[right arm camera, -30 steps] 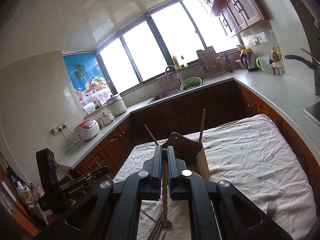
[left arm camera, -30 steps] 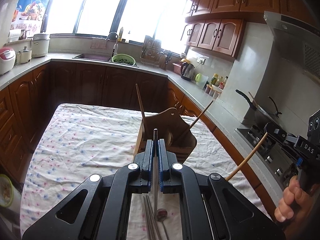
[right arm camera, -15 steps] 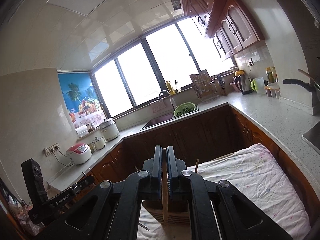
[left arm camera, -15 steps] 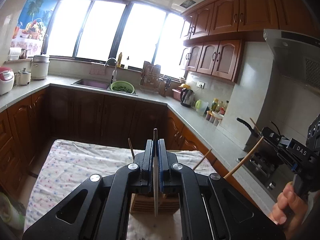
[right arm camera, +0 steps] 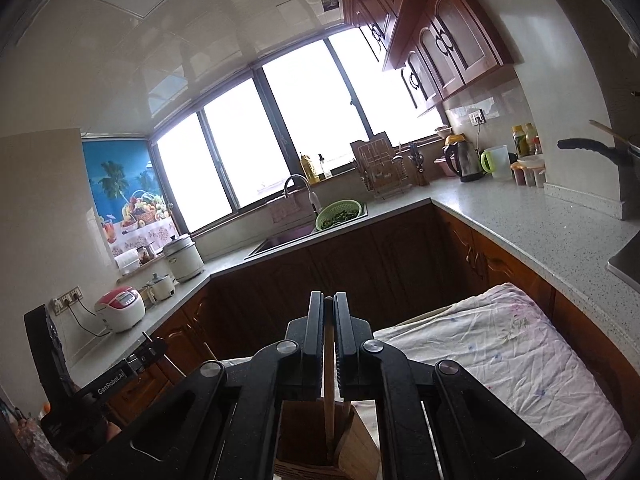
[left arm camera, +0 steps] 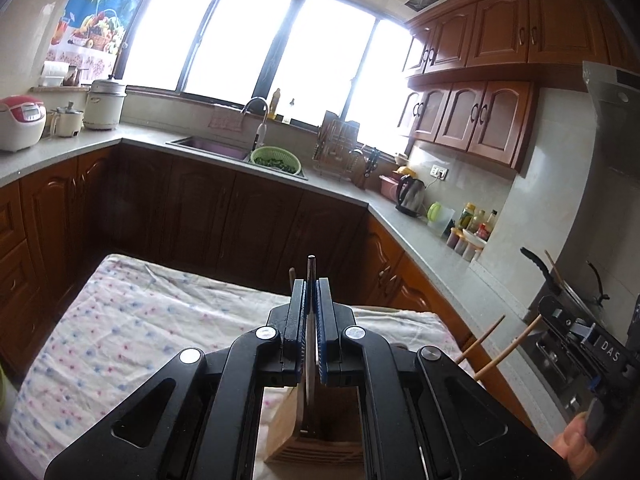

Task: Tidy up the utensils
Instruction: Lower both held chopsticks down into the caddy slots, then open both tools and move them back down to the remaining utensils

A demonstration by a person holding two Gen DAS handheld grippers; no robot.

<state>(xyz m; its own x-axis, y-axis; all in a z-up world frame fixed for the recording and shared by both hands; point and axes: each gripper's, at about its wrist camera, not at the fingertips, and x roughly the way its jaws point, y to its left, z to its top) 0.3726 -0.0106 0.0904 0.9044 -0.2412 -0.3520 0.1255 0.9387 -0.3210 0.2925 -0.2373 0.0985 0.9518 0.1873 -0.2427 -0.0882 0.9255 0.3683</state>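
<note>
My left claw [left arm camera: 311, 322] clamps a metal chopstick [left arm camera: 310, 344], my right claw [right arm camera: 329, 344] a wooden one [right arm camera: 329, 392] — both above the holder [left arm camera: 316, 436]. Tilted tips could catch its rim — a slip drops them.

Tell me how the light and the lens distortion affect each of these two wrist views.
Left wrist view: the windows are blown out white, the cupboards under them dark, the counter bent by the fisheye. Right wrist view: the same window glare, a sheen on the ceiling, dark corners, and the wooden holder in shadow under the gripper.
</note>
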